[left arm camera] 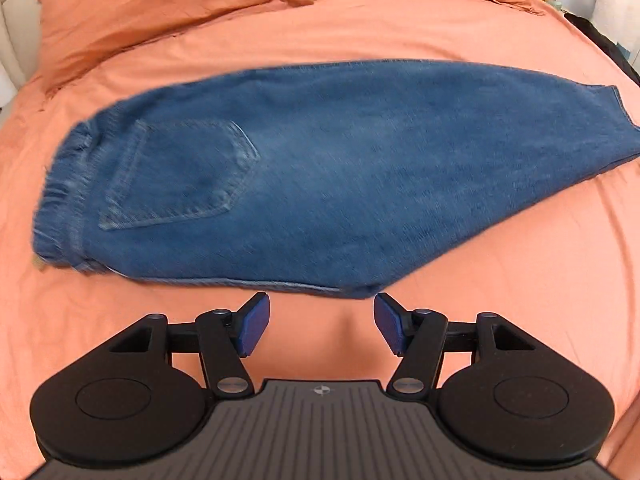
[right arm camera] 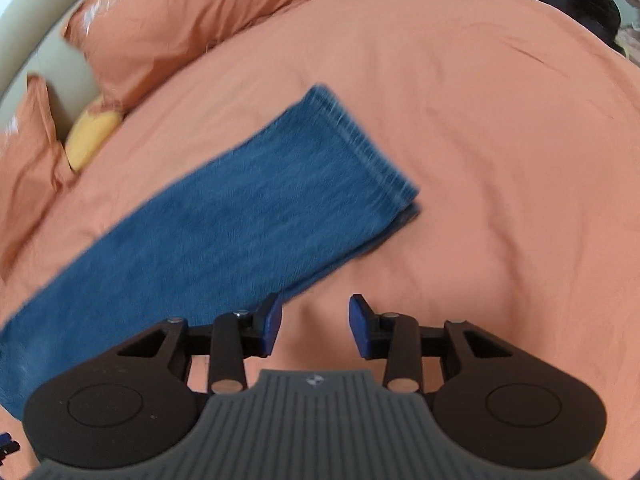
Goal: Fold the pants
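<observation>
Item: pants [left arm camera: 280, 176], blue denim, lying mid-bed [left arm camera: 480, 280] with legs already stacked, waistband toward the left edge, ready for a crosswise fold. Left gripper [left arm camera: 322, 326] hovering agape, empty, near the seam. Right gripper [right arm camera: 314, 326] likewise agape (empty) beside the hem [right arm camera: 372, 152]. Pillows [left arm camera: 160, 4] sitting at the head.

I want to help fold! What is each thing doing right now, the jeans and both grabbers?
jeans: lying flat on the bed, legs stacked one over the other, back pocket up, not yet folded across.
left hand-held gripper: open, holding nothing, just short of the jeans' near edge.
right hand-held gripper: open, holding nothing, beside the leg.
bed sheet: spread out, lightly wrinkled.
</observation>
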Tool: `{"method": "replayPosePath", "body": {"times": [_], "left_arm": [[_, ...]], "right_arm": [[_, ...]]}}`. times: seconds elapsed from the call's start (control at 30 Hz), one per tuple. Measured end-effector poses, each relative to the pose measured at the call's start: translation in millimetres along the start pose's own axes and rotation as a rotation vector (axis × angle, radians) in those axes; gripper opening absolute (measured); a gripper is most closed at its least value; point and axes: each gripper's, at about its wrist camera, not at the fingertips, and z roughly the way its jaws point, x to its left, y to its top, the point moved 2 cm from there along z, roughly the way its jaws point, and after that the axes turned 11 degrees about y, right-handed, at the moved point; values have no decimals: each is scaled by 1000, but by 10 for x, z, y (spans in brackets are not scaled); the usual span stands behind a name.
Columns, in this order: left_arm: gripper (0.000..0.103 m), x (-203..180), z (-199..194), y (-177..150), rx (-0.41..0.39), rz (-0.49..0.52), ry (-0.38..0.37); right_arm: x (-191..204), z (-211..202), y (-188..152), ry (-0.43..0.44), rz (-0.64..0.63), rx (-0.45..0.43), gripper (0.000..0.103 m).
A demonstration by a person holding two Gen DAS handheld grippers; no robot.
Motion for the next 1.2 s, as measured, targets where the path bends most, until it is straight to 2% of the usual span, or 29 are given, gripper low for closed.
{"method": "replayPosePath", "body": {"times": [0.07, 0.17, 0.27, 0.3, 0.33, 0.37, 0.4, 0.47, 0.53, 0.57, 0.6, 0.67, 0.7, 0.77, 0.8, 0.93, 1.07, 1.2], "left_arm": [[74, -59, 119, -16, -3, -81, -4], [75, -172, 305, -1, 0, -200, -21], [75, -322, 472, 72, 14, -236, 100], [64, -343, 506, 94, 19, -255, 111], [47, -350, 516, 106, 23, -271, 97], [39, -354, 508, 121, 30, -273, 85], [27, -368, 489, 143, 40, -258, 85], [18, -372, 442, 171, 74, -226, 103], [13, -339, 449, 173, 140, -199, 113], [6, -310, 458, 158, 178, -196, 124], [0, -284, 474, 140, 202, -178, 172], [0, -209, 497, 72, 213, -116, 323], [0, -169, 469, 33, 197, -87, 331], [2, -89, 348, -11, 170, -100, 203], [9, -66, 266, -9, 154, -109, 174], [16, -180, -48, 188, 57, -35, 216], [27, -503, -382, 453, -61, 52, 209], [39, -845, -497, 698, -117, 96, 190]], "right_arm": [[28, 67, -79, -17, 14, 11, 35], [65, 61, -187, 10, 63, 14, 35], [154, -56, -313, 14, 40, 13, 39], [180, -90, -347, 8, 33, 13, 45], [193, -138, -371, 3, 27, 9, 50], [191, -188, -386, 2, 23, 3, 50], [173, -241, -394, 1, 21, -1, 50], [105, -333, -391, -4, 35, -10, 50], [15, -396, -362, 1, 66, -17, 50], [-43, -447, -359, -1, 83, -24, 50], [-98, -483, -351, -1, 101, -30, 51], [-188, -517, -317, 6, 142, -41, 54], [-238, -540, -308, 14, 165, -48, 58], [-319, -574, -297, 43, 200, -65, 62], [-360, -581, -295, 57, 213, -73, 63], [-510, -507, -317, 81, 272, -72, 63], [-598, -461, -369, 109, 315, -69, 63], [-599, -456, -329, 135, 291, -81, 63]]}}
